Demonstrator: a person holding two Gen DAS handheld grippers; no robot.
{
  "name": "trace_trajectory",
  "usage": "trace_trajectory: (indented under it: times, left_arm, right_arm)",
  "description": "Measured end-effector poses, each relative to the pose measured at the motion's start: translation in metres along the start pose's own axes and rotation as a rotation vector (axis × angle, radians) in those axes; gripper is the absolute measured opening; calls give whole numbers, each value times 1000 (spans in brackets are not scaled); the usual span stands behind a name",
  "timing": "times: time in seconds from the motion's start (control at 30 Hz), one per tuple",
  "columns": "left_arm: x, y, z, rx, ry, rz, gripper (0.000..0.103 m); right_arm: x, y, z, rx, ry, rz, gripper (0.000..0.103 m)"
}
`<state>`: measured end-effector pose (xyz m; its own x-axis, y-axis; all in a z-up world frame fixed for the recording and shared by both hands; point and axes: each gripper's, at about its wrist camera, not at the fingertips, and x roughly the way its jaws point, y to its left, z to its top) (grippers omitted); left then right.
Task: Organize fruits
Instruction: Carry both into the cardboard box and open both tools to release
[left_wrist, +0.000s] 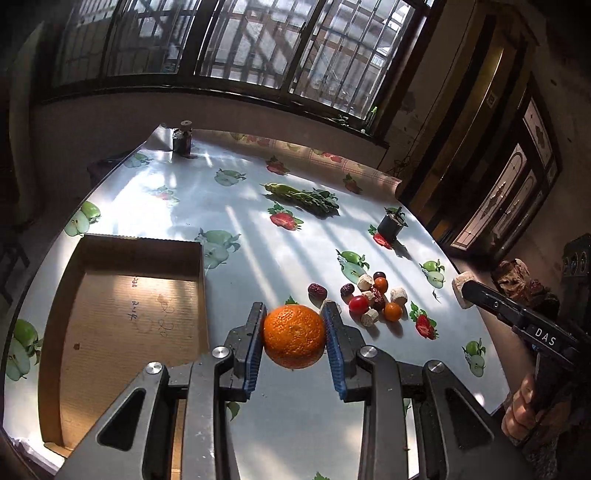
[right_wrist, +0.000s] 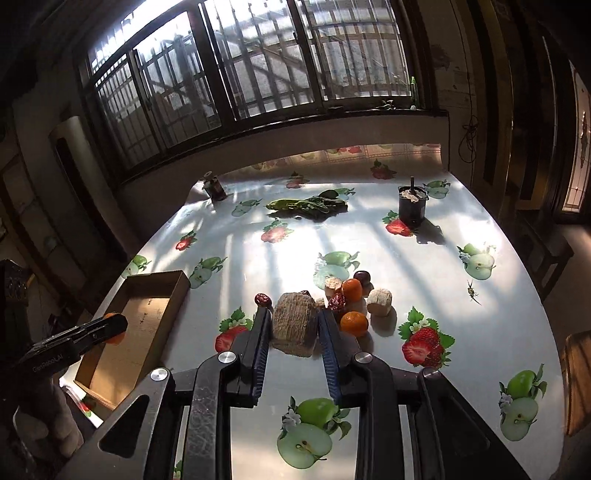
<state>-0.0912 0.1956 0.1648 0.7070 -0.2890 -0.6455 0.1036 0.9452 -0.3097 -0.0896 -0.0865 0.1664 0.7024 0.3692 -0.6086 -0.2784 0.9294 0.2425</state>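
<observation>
The orange (left_wrist: 293, 336), round and pebbly-skinned, sat clamped in the left gripper's (left_wrist: 294, 334) jaws above the bench (left_wrist: 258, 236), beside the box (left_wrist: 125, 325). The right gripper's (right_wrist: 295, 328) jaws gripped a pale, ridged chunk (right_wrist: 295, 323); what it was stayed unclear. Only the right view showed its ridged side, and there the orange was mostly hidden.

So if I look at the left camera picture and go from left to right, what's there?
Cardboard box → orange in the left gripper → pile of small fruits → pale chunk in the right gripper → hand.
</observation>
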Motion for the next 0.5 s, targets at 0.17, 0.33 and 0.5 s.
trace_trajectory:
  times: [0.17,0.33,0.5]
  left_arm:
    - [2,61,51,-8,-16,157,30]
    - [55,133,70,-89,71,243,30]
    - [116,185,52,-188,188,253,30]
  right_arm:
    - [35,85,49,-66,35,202,28]
    - [112,161,66,-141,131,271,28]
    - [210,192,31,-175,266,243,29]
